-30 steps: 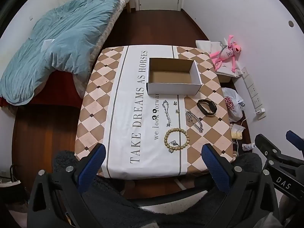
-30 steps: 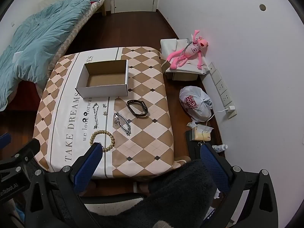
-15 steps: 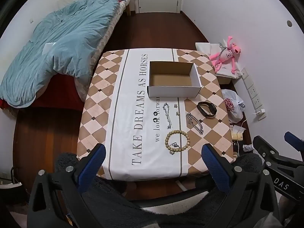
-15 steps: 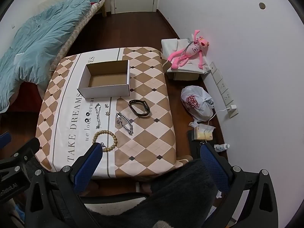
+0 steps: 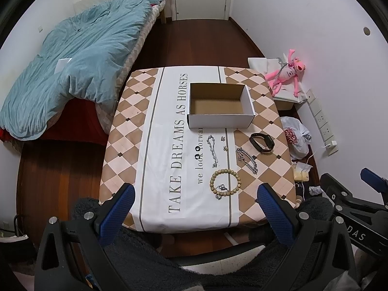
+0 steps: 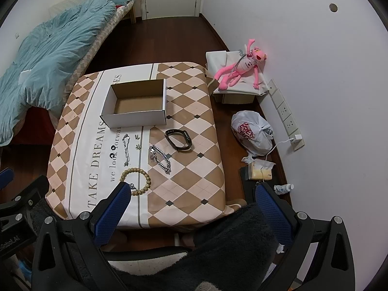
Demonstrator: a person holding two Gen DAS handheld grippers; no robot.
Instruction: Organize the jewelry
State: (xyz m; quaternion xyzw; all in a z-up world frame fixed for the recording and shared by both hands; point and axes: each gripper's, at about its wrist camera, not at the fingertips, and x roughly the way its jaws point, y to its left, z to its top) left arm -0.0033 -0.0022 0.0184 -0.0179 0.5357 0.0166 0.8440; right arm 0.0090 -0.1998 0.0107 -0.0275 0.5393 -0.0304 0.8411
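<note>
Left wrist view: we held both the left gripper (image 5: 194,202) and right gripper (image 6: 191,202) open over the table's near edge; a round beaded bracelet (image 5: 225,182) lay near a cardboard box (image 5: 220,106)

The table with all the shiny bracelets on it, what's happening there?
A person holds a gripper in each hand above the near edge of the table. The left gripper and right gripper are both open and holding nothing. The cardboard box is empty. In front of it lie a bead bracelet, a silver chain, a thin chain and a black watch, all waiting to be put away.
</note>
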